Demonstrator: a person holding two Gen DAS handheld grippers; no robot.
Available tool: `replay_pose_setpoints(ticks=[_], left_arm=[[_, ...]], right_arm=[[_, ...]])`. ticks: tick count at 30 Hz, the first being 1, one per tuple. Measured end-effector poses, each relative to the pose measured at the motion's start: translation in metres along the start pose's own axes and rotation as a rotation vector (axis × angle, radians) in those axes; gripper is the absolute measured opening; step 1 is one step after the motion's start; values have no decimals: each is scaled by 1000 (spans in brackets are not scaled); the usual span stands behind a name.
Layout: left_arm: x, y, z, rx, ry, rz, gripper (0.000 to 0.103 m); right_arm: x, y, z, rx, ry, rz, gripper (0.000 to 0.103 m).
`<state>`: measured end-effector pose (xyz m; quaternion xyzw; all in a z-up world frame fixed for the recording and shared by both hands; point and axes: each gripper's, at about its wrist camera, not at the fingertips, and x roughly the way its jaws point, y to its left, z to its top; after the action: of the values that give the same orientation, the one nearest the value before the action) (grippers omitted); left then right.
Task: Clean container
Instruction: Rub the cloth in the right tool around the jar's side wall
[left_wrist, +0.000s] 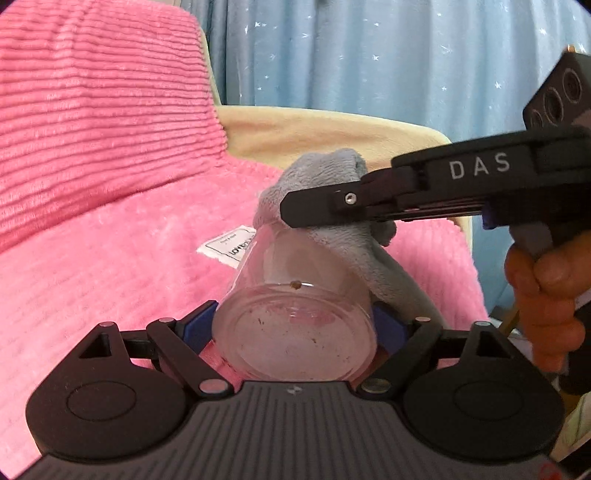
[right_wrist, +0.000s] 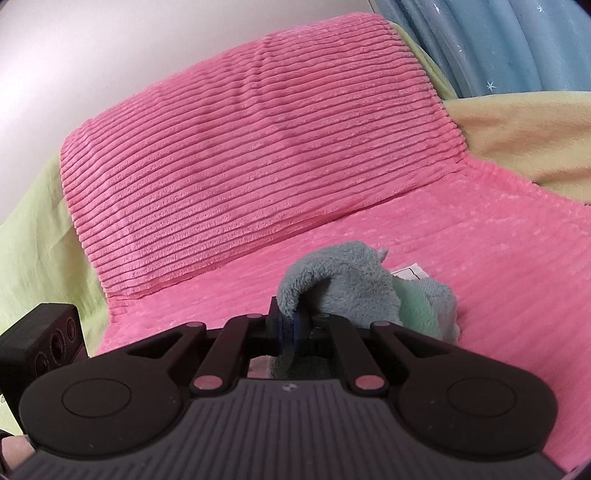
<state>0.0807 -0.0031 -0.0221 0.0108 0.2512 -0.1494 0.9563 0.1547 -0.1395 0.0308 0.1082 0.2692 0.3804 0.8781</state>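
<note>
Container (left_wrist: 295, 314): clear glass jar, tilted, base toward left camera, clamped between left gripper (left_wrist: 295, 325) pads above pink ribbed cover (left_wrist: 110, 258). Right gripper (right_wrist: 291, 328) clenched on grey cloth (left_wrist: 332, 184), pressed at jar mouth. Step: wiping, underway. Next: push cloth deeper, twist. Brown specks, 1 crumb, smears remain inside.

The container (left_wrist: 295, 314) sits between the left claw's (left_wrist: 295, 328) fingers, above the blanket (left_wrist: 110, 277). The cloth (left_wrist: 332, 206) drapes over its far end, pinched in the right claw (right_wrist: 291, 328). A cushion (right_wrist: 258, 147) stands behind, a curtain (left_wrist: 369, 55) beyond.
</note>
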Motion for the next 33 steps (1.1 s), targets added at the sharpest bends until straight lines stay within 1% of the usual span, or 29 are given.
replay_pose_setpoints(ticks=[2,3,7,9,11,14,16,18,20,22,25,28,31,33], left_arm=[[0,-2,1,35,-3,12,87],[1,-4,1,57,-5,19,87],[2,-20,-3,205,-11,79,87],[1,-26,-5,251,-16,96,86],[1,-34,-7,305,-23,116,86],[2,-46,-11,399,-31,142,86],[5,-50,-11,429,-34,152,86],[8,-49,-10,420,-35,146,86],[8,-45,-9,383,-26,131,86],[9,-37,-6,318,-12,106,87],[8,-24,-3,199,6,55,87],[9,-17,-1,124,17,24,88],[10,-14,-1,99,22,14,87],[11,-15,0,109,22,18,86]], right_arm=[[-1,1,0,0,8,5,3],[-2,3,0,-4,19,23,3],[3,13,-5,-23,77,131,3],[4,17,-6,-45,90,143,3],[4,17,-5,-62,81,118,3],[3,12,-3,-65,33,20,2],[2,5,-2,-36,9,-12,2],[1,1,-2,-7,1,-10,2],[1,0,-1,-13,0,-13,2],[1,3,-1,-33,2,-20,3],[4,2,-1,-26,2,-17,3],[4,2,-1,-26,2,-18,3],[3,4,0,-27,4,-16,3],[3,4,0,-24,6,-12,3]])
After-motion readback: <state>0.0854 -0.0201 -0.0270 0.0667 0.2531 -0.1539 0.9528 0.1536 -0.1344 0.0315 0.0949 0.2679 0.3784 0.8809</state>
